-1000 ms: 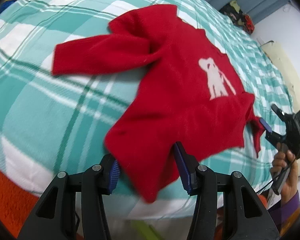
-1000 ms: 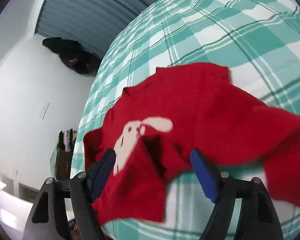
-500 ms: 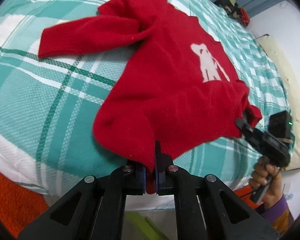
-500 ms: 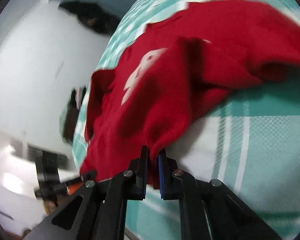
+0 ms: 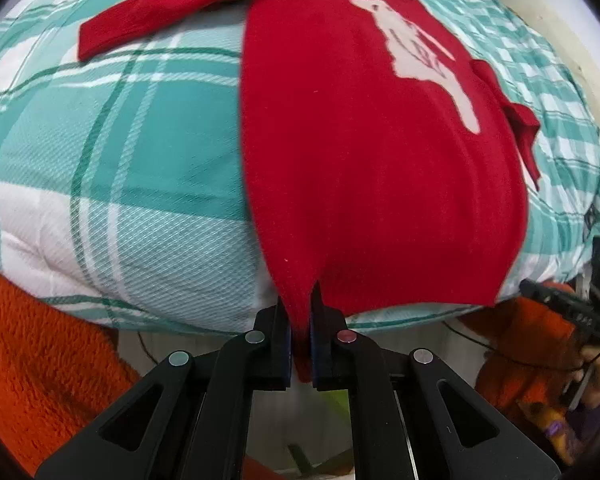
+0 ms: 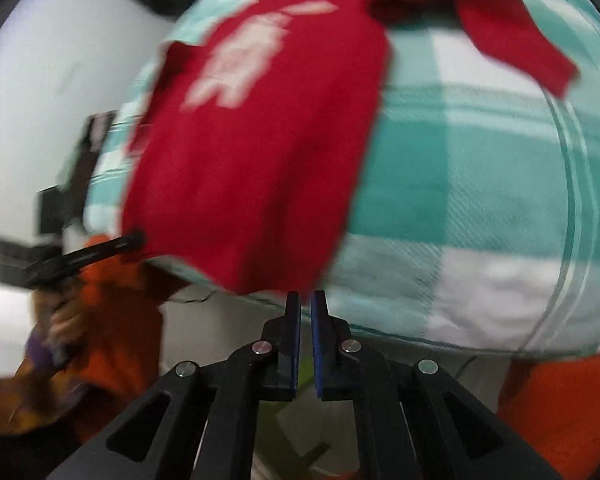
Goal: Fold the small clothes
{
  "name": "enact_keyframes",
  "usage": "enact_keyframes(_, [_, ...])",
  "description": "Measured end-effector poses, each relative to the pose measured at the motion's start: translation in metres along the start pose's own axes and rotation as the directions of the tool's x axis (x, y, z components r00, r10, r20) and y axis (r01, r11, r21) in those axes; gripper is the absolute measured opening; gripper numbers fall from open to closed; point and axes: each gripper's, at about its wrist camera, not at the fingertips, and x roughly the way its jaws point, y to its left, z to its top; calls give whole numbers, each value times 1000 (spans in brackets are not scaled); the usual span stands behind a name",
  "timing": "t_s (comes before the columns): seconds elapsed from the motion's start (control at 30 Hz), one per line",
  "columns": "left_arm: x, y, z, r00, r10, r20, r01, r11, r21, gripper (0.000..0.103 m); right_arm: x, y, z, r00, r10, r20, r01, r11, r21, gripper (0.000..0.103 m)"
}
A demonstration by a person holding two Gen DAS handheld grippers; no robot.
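Note:
A small red sweater (image 5: 364, 152) with a white rabbit print (image 5: 420, 56) lies spread on the teal plaid bed (image 5: 132, 152), its hem hanging over the near edge. My left gripper (image 5: 300, 320) is shut on the sweater's bottom-left hem corner. In the blurred right wrist view the sweater (image 6: 260, 140) shows again. My right gripper (image 6: 305, 304) has its jaws nearly closed just below the hem, with nothing visibly between them. The right gripper also shows at the right edge of the left wrist view (image 5: 548, 300).
An orange fleece blanket (image 5: 40, 352) lies below the bed edge at left, and again in the right wrist view (image 6: 560, 408). One sleeve (image 5: 160, 12) stretches out to the far left. A cream pillow (image 5: 572, 28) sits at the far right.
Both grippers pulled the sweater toward the bed's near edge, stretching it flat. The right gripper no longer shows red cloth between its jaws. The left keeps its hold.

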Motion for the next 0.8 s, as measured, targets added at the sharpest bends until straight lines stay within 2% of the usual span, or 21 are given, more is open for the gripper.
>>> enact_keyframes(0.07, [-6, 3, 0, 1000, -13, 3, 13, 1000, -3, 5, 11, 0, 1, 1000, 16, -7, -16, 1000, 17, 5])
enact_keyframes(0.1, [-7, 4, 0, 1000, -7, 1, 7, 1000, 6, 9, 10, 3, 0, 1000, 30, 8, -30, 999, 11, 6])
enact_keyframes(0.13, [-7, 6, 0, 1000, 12, -9, -12, 1000, 10, 15, 5, 3, 0, 998, 44, 33, -44, 999, 8, 12])
enact_keyframes(0.17, [-6, 9, -2, 999, 39, -18, -39, 999, 3, 18, 2, 3, 1, 997, 47, 63, -47, 999, 10, 20])
enact_keyframes(0.2, [-6, 14, -6, 999, 49, -14, -49, 999, -8, 25, -2, 1, 1, 995, 37, 91, -39, 999, 16, 44])
enact_keyframes(0.23, [-6, 15, -7, 999, 44, -5, -44, 999, -24, 29, -4, -3, 1, 993, 27, 113, -30, 999, 22, 59])
enact_keyframes(0.3, [-10, 24, -7, 1000, -11, 17, 12, 998, -64, 29, -7, -11, 0, 989, 33, 145, -37, 999, 22, 59])
enact_keyframes(0.37, [-14, 27, -3, 997, -67, 49, 71, 995, -75, 29, 6, -6, 0, 991, 73, 113, -72, 997, -13, 59])
enact_keyframes(0.47, [-11, 22, 3, 993, -103, 57, 105, 993, -45, 28, 31, -1, 6, 986, 147, 80, -145, 989, -33, 54])
enact_keyframes(0.5, [-6, 21, 5, 994, -96, 45, 98, 994, -42, 21, 35, -4, 4, 984, 160, 79, -158, 987, -27, 46])
enact_keyframes(0.53, [-1, 20, 7, 996, -84, 28, 85, 996, -39, 5, 43, -6, 6, 983, 171, 67, -171, 985, -14, 20])
enact_keyframes(0.57, [0, 19, 8, 997, -78, 13, 78, 996, -35, 6, 50, -6, 7, 985, 167, 43, -167, 986, -1, 3])
enact_keyframes(0.7, [-21, 16, -4, 998, -38, 49, 38, 999, -3, 4, 33, -2, 0, 993, 116, 5, -116, 993, 5, 4])
enact_keyframes(0.8, [-20, 22, -6, 999, -38, 36, 39, 999, -6, 4, 14, -1, -4, 998, 63, -5, -63, 998, -2, 4])
